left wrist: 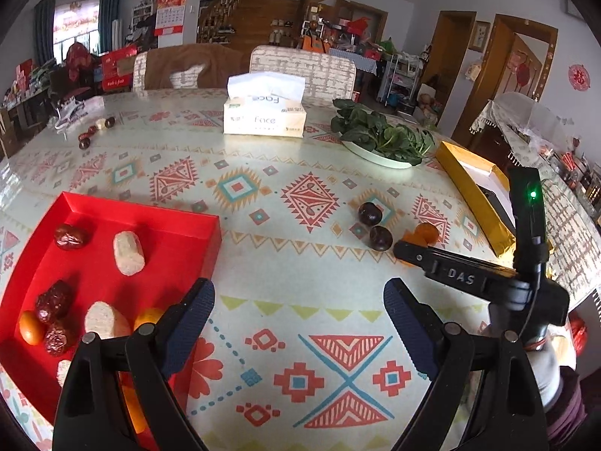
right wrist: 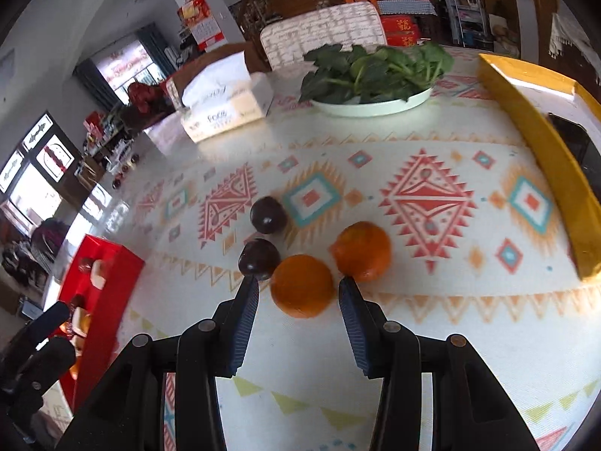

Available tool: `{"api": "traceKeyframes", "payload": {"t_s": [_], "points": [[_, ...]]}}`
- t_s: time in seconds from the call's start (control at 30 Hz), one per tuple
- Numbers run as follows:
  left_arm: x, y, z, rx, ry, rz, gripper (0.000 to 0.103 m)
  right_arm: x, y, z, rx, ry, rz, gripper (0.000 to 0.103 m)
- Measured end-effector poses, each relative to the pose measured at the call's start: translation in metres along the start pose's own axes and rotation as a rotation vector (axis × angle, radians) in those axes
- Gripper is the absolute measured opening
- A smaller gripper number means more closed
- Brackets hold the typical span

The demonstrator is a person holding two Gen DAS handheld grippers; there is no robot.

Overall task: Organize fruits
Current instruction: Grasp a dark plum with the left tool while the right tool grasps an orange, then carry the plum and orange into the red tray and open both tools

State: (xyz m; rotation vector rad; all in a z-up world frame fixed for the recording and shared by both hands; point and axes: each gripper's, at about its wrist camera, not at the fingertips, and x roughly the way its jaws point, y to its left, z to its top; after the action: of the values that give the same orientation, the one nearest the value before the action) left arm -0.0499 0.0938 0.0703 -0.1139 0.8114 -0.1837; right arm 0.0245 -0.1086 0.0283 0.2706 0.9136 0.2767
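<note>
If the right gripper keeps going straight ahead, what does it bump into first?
Most likely the nearer orange. It sits just ahead of the right gripper, lined up with the gap between its open fingers, though depth is hard to judge. The second orange lies further off.

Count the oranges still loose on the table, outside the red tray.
2. One orange lies just ahead of the right gripper, between its open fingers; the other orange sits beside it, further right. More may hide behind the grippers.

Two oranges and two dark plums lie clustered on the table; dates and other fruit lie in a red tray.
</note>
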Motion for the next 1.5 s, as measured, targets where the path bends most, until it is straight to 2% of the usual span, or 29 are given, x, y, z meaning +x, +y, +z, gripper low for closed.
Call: {"api": "traceKeyframes", "payload": {"t_s": [0.03, 0.1, 0.23, 0.47, 0.67, 0.73, 0.77, 0.8, 0.87, 1.0, 1.2, 1.3, 1.5], "points": [[0.003, 0.000, 0.001, -0.004, 0.006, -0.006, 0.091, 0.001, 0.001, 0.000, -0.005, -0.009, -0.007, 0.048], [0.008, -0.002, 0.003, -0.005, 0.014, -0.017, 0.091, 0.004, 0.004, 0.000, -0.022, -0.018, -0.027, 0.039], [0.022, -0.016, 0.010, 0.026, 0.032, -0.024, 0.091, -0.002, -0.001, -0.003, -0.007, -0.031, -0.014, 0.038], [0.075, -0.046, 0.021, 0.058, 0.110, -0.083, 0.089, -0.050, -0.033, -0.008, 0.095, -0.141, 0.002, 0.038], [0.120, -0.070, 0.028, 0.101, 0.149, -0.091, 0.068, -0.055, -0.051, -0.007, 0.145, -0.154, 0.021, 0.038], [0.125, -0.074, 0.030, 0.113, 0.133, -0.080, 0.063, -0.054, -0.051, -0.007, 0.141, -0.150, 0.024, 0.038], [0.127, -0.076, 0.031, 0.125, 0.133, -0.074, 0.054, -0.053, -0.050, -0.008, 0.138, -0.148, 0.025, 0.038], [0.128, -0.077, 0.031, 0.132, 0.128, -0.065, 0.038, -0.051, -0.049, -0.007, 0.132, -0.147, 0.023, 0.038], [0.128, -0.077, 0.032, 0.126, 0.131, -0.099, 0.023, -0.050, -0.048, -0.007, 0.124, -0.146, 0.018, 0.038], [0.117, -0.078, 0.027, 0.134, 0.118, -0.093, 0.023, -0.050, -0.049, -0.007, 0.123, -0.149, 0.015, 0.038], [0.062, -0.037, 0.021, 0.018, 0.063, -0.144, 0.023, -0.051, -0.046, -0.009, 0.110, -0.160, 0.014, 0.038], [0.021, 0.005, 0.016, -0.051, 0.009, -0.130, 0.023, -0.052, -0.040, -0.011, 0.091, -0.170, 0.016, 0.038], [-0.049, 0.105, 0.007, -0.179, -0.112, 0.007, 0.023, -0.055, -0.013, -0.015, 0.032, -0.190, 0.005, 0.038]]}}
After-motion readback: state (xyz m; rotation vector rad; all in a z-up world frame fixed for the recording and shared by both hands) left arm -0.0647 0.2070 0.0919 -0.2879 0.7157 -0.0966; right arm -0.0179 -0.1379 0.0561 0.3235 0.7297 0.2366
